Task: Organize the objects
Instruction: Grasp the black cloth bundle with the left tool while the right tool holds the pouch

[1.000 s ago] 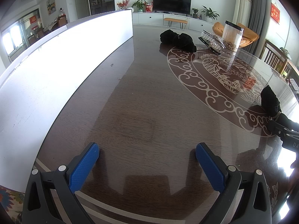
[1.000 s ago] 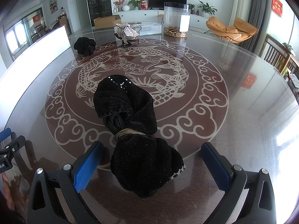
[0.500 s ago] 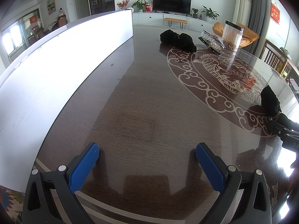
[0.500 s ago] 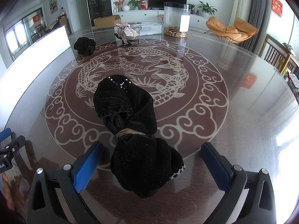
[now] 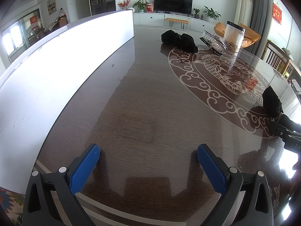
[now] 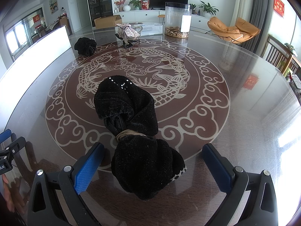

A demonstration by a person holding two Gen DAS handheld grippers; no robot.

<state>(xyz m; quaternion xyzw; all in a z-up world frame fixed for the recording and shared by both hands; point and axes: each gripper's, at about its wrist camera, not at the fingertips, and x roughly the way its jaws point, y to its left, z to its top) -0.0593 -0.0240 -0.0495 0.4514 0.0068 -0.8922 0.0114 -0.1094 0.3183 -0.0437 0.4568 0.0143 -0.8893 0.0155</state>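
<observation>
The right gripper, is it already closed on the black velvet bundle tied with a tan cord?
No, the right gripper is open, with its blue fingers standing apart on both sides of the black velvet bundle.

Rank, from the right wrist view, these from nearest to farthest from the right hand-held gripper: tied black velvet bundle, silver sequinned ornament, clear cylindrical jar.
1. Tied black velvet bundle: between the open fingers.
2. Silver sequinned ornament: far, left of centre.
3. Clear cylindrical jar: farthest, right of it.

Tied bundle (image 6: 135, 131): on desk (image 6: 235, 113), between right gripper (image 6: 153, 159) jaws
Second bundle (image 6: 85, 46): 11 o'clock, far
Jar (image 6: 177, 19): 12 o'clock, behind ornament (image 6: 128, 33)
</observation>
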